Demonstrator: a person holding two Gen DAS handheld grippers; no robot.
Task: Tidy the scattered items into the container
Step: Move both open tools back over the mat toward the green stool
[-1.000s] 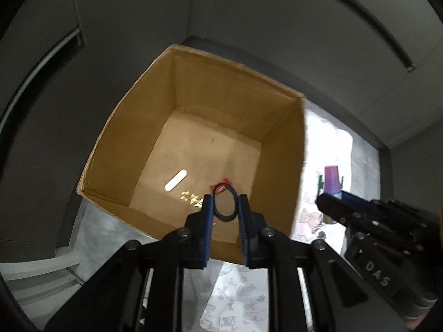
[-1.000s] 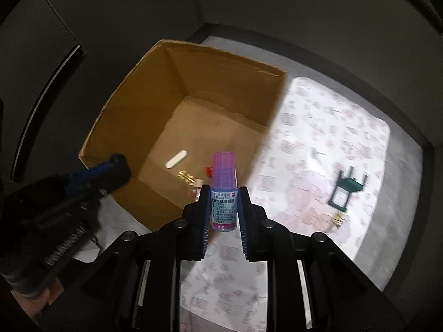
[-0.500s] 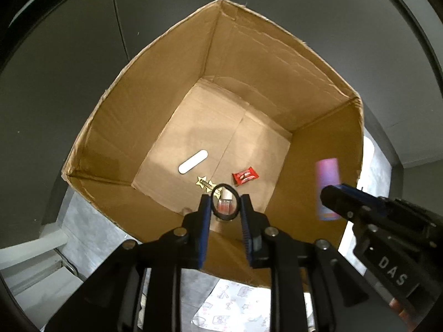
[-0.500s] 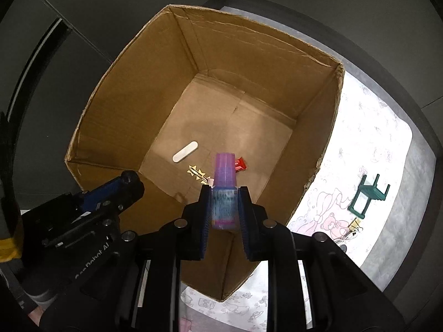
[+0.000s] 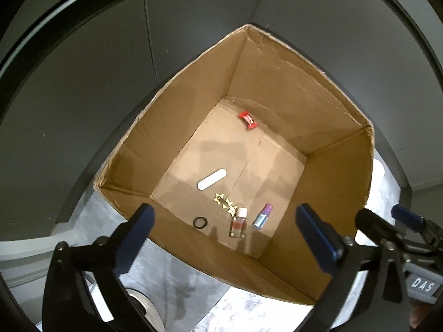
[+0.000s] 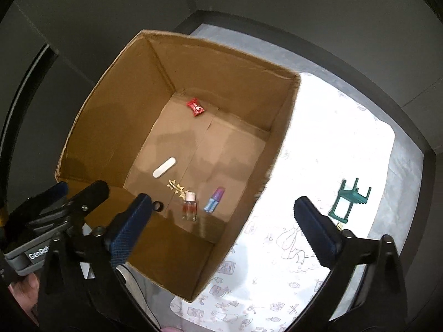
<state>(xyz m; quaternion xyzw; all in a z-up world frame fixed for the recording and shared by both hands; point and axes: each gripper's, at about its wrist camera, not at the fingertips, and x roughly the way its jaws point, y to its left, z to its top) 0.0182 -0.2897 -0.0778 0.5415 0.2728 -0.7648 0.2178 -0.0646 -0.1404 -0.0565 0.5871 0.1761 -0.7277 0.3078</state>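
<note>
Grippers: your left gripper [image 5: 224,229] and your right gripper [image 6: 221,221] both hang above the open brown cardboard box [image 5: 277,63], fingers spread wide, nothing between them.
Left fingers: blue-padded, one [image 5: 135,238] at the lower left of your left view, the other at the lower right, framing the near corner of the box.
Right fingers: one [image 6: 315,232] sits over the white patterned cloth [image 6: 332,144], the other over the near wall of the box.
Box floor, far end: small red wrapped sweet [image 5: 247,119] lies near the back wall, well apart from the rest.
Box floor, middle: flat white oval stick [image 5: 211,179] lies at a slant.
Box floor, near end: gold star-shaped hair clip [image 5: 225,202], thin black ring band [image 5: 200,222], small clear bottle with a white cap [image 5: 238,222] and small blue bottle with a purple cap [image 5: 263,215] lie close together; the clip touches or nearly touches the clear bottle's cap.
Blue bottle: on its side just beside the clear bottle, cap pointing away from you.
Outside the box: small green toy chair [image 6: 351,199] lies tipped over on the cloth, to the right in your right view.
Other tool: each gripper shows at the edge of the other's view.
</note>
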